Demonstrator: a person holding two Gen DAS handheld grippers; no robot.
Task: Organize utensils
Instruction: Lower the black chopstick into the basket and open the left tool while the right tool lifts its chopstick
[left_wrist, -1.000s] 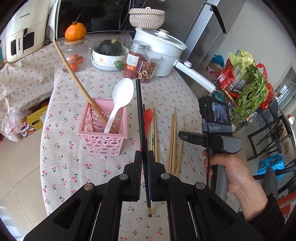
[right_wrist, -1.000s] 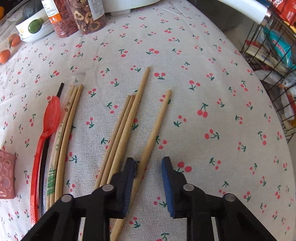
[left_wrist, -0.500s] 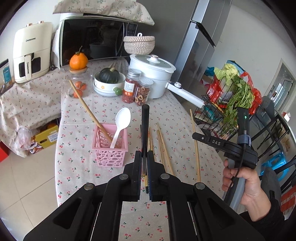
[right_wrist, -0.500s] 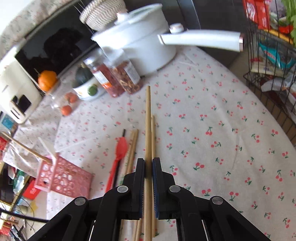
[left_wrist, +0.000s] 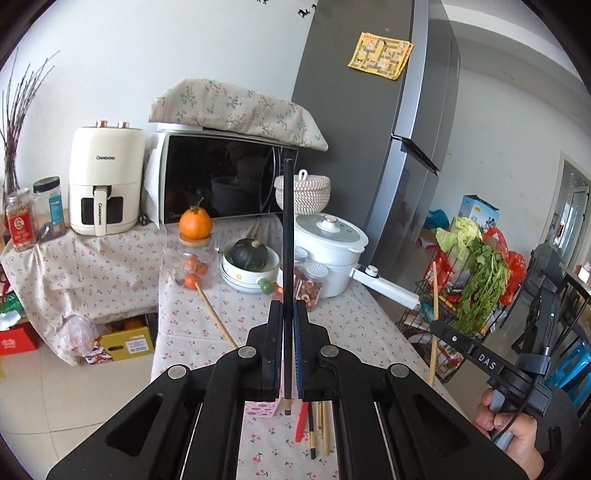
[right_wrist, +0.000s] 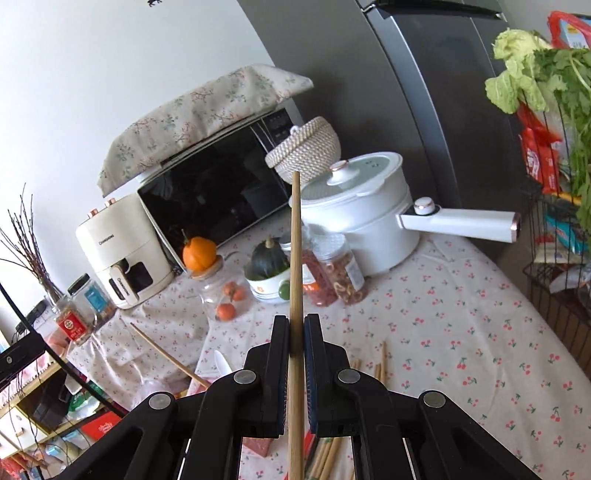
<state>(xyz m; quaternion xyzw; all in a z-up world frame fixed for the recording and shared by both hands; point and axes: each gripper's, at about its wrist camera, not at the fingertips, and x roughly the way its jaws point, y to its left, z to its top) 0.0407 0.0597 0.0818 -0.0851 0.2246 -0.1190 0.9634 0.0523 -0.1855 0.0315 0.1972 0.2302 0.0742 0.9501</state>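
My left gripper jaws clamped on a black chopstick above the desk, right gripper jaws gripping a wooden chopstick, pink basket mostly hidden behind my jaws, remaining chopsticks partly covered

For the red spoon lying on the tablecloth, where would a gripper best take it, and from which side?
Probably mid-handle, from straight above. The red spoon lies flat, close beside the chopsticks on the cloth, so the jaws should straddle its narrow handle across its width. Both grippers are full now: left gripper holds a black chopstick, right gripper a wooden chopstick.
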